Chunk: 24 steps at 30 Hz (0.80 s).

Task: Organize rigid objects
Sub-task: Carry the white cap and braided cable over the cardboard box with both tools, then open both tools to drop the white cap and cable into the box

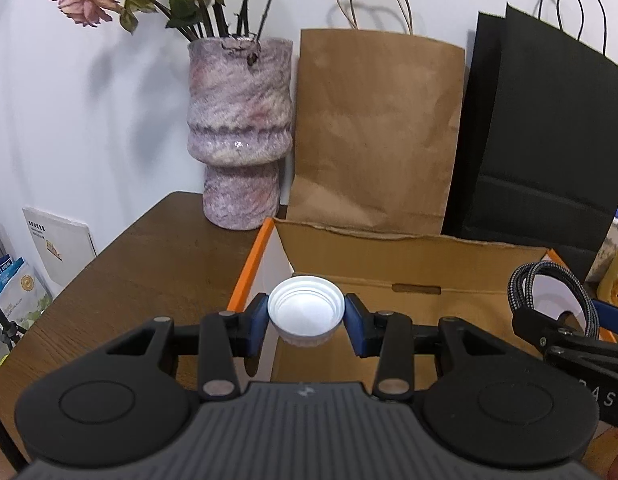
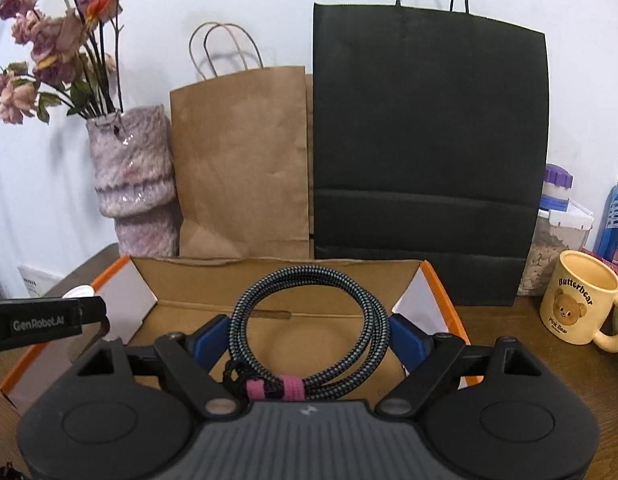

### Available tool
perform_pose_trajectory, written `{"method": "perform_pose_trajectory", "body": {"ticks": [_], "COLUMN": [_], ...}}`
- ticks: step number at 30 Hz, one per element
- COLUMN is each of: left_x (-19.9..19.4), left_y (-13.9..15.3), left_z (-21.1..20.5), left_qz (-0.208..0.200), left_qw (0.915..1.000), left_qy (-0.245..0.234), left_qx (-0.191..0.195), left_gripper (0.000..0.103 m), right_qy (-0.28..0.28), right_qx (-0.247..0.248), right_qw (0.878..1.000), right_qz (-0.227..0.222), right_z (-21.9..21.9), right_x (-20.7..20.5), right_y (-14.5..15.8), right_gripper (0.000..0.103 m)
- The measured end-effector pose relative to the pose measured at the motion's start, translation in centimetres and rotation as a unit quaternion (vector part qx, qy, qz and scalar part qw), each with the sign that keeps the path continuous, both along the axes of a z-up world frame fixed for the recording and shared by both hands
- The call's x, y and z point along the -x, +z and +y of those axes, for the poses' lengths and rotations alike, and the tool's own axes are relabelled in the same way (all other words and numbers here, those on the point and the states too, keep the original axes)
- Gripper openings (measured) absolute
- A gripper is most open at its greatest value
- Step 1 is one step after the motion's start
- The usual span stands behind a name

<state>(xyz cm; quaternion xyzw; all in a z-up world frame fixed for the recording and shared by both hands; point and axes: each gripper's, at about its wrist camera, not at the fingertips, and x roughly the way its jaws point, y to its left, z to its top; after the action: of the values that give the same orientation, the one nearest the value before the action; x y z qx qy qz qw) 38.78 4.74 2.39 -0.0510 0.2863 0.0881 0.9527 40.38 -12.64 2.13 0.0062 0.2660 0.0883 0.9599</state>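
On the brown table (image 1: 157,264) a black paper bag (image 2: 429,152) and a brown paper bag (image 2: 245,168) lean on the wall with their insides hidden, a mottled pink vase (image 1: 241,128) holds dried roses, and in front lies an open cardboard box (image 2: 349,280) with orange edges, its floor bare where it shows. A yellow bear mug (image 2: 577,300) stands right of the box, its contents not visible. The right claw (image 2: 309,340) grips a coiled braided cable (image 2: 309,320) above the box, and the left claw (image 1: 305,320) pinches a white bottle cap (image 1: 305,308), hollow side up, over the box's left end.
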Motion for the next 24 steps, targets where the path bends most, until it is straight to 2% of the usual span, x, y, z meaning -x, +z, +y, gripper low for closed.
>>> {"method": "perform_pose_trajectory", "body": {"ticks": [6,13,14,15,16,17,18,20,24], "left_x": [-0.5,-0.1,-0.1,-0.1,0.0,0.1,0.3,0.6,0.9], "left_y": [-0.5,-0.3,-0.2,-0.1,0.0,0.1,0.2,0.6,1.0], "left_z": [0.1,-0.1,-0.1,-0.1,0.0,0.0,-0.1,-0.3,-0.5], "left_qz": [0.019,0.014,0.012,0.011,0.01,0.005,-0.002,-0.014,-0.022], "left_qw": [0.9998,0.9999,0.9999,0.9999,0.9999,1.0,1.0,0.9998,0.9997], "left_qy": [-0.003,-0.005,-0.004,-0.005,-0.005,-0.003,0.0,0.0,-0.007], "left_qx": [0.003,-0.004,-0.005,-0.002,0.0,-0.002,-0.006,-0.012,-0.007], "left_gripper": [0.041,0.042,0.045,0.059,0.068,0.085,0.096,0.103,0.103], "right_qy": [-0.001,-0.006,-0.008,-0.011,-0.015,-0.019,-0.021,-0.022,-0.023], "right_qx": [0.01,0.005,0.002,0.0,-0.003,-0.005,-0.007,-0.011,-0.016], "right_qw": [1.0,1.0,1.0,1.0,1.0,1.0,1.0,1.0,1.0], "right_qz": [0.015,0.026,0.028,0.027,0.024,0.02,0.016,0.015,0.014], "right_z": [0.0,-0.3,-0.5,-0.6,-0.7,-0.9,-1.0,-1.2,-1.5], "right_x": [-0.4,-0.7,-0.8,-0.8,-0.8,-0.7,-0.6,-0.5,-0.5], "right_y": [-0.7,-1.0,-1.0,-1.0,-0.9,-0.8,-0.7,-0.5,-0.3], "right_gripper": [0.084,0.086,0.088,0.089,0.097,0.103,0.103,0.103,0.103]}}
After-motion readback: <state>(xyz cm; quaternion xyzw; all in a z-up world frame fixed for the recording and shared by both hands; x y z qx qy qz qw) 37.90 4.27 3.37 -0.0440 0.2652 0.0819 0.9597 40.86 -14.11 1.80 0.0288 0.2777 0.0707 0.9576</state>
